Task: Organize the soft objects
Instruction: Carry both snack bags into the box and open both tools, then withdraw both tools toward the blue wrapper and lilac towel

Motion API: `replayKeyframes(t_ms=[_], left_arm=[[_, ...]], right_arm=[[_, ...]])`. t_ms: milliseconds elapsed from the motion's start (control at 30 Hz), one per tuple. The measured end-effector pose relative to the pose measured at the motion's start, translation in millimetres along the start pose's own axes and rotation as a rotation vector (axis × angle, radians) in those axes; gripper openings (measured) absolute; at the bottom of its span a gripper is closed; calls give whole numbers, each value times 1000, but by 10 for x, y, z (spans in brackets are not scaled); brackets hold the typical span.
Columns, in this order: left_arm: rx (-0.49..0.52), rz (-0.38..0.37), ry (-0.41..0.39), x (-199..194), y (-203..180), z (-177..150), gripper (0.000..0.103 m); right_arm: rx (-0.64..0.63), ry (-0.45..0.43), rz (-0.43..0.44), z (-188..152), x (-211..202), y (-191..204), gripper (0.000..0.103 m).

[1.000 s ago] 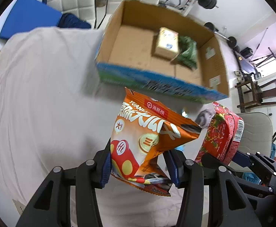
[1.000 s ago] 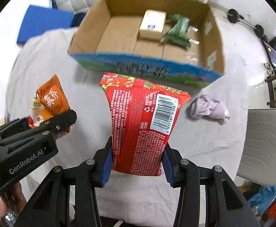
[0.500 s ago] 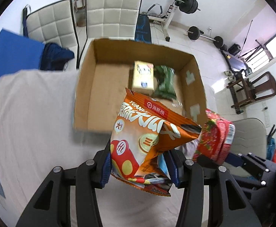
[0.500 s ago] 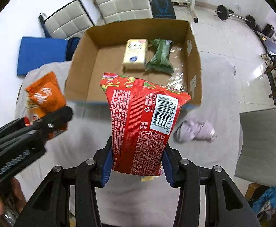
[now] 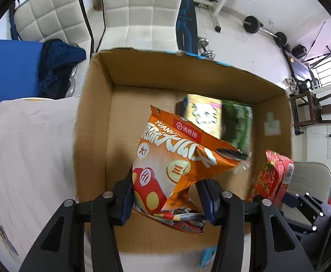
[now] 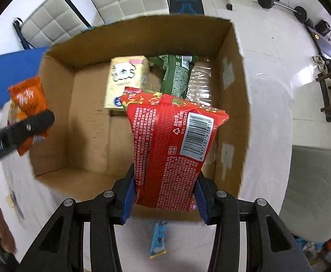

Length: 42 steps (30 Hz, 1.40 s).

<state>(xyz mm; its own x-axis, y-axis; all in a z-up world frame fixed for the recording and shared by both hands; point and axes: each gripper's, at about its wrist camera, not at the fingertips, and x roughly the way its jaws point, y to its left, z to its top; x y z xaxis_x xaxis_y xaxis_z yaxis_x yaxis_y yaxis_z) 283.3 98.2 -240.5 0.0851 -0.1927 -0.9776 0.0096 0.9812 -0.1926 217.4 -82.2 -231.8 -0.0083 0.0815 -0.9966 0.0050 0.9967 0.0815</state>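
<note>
My left gripper (image 5: pixel 167 198) is shut on an orange snack bag (image 5: pixel 176 165) and holds it above the open cardboard box (image 5: pixel 92 117). My right gripper (image 6: pixel 164 198) is shut on a red snack bag (image 6: pixel 172 149), also held over the box (image 6: pixel 233 104). The box holds a yellow tissue pack (image 6: pixel 125 81) and a green packet (image 6: pixel 176 74) at its far side. The red bag also shows at the right of the left wrist view (image 5: pixel 274 176). The orange bag shows at the left of the right wrist view (image 6: pixel 28 102).
The box stands on a table with a pale cloth (image 5: pixel 24 147). A small blue packet (image 6: pixel 158 240) lies on the cloth by the box's near wall. Padded white chairs (image 5: pixel 138 11), a blue mat (image 5: pixel 8 68) and gym gear (image 5: pixel 251 22) are beyond the table.
Both grippers moved forward with their bags, from in front of the box to above its inside. The box now fills the middle of both views.
</note>
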Motion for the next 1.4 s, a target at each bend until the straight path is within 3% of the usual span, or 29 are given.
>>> replayKeyframes(t_ms=[300,600,633,700,833,867,967,1133,1400], left_arm=[[-8,1,76,532,77,357,47],[-14,-1,105,607,27,474,48],[-23,-7,104,593,32,474,49],[-41,-22,113,569,46,471,61],[-41,0,87,452,51,454,88],[-38,9,81,430,16,464,89],[-24,22,51,297,-8,400,99],[-7,47,-44,-21,-99,170,99],[40,78,-141,-377,-222,-471,100]], right_arm=[[-43,104,-68,134,624,-29,48],[-57,152,-74,219,845,-24,50],[-55,151,-69,219,837,-24,54],[-55,134,-72,243,785,-26,65],[-63,111,-73,305,669,-1,67],[-65,104,-74,306,635,2,69],[-71,85,-82,287,540,10,84],[-68,53,-77,212,352,3,103],[-23,-35,-77,-23,55,-95,103]])
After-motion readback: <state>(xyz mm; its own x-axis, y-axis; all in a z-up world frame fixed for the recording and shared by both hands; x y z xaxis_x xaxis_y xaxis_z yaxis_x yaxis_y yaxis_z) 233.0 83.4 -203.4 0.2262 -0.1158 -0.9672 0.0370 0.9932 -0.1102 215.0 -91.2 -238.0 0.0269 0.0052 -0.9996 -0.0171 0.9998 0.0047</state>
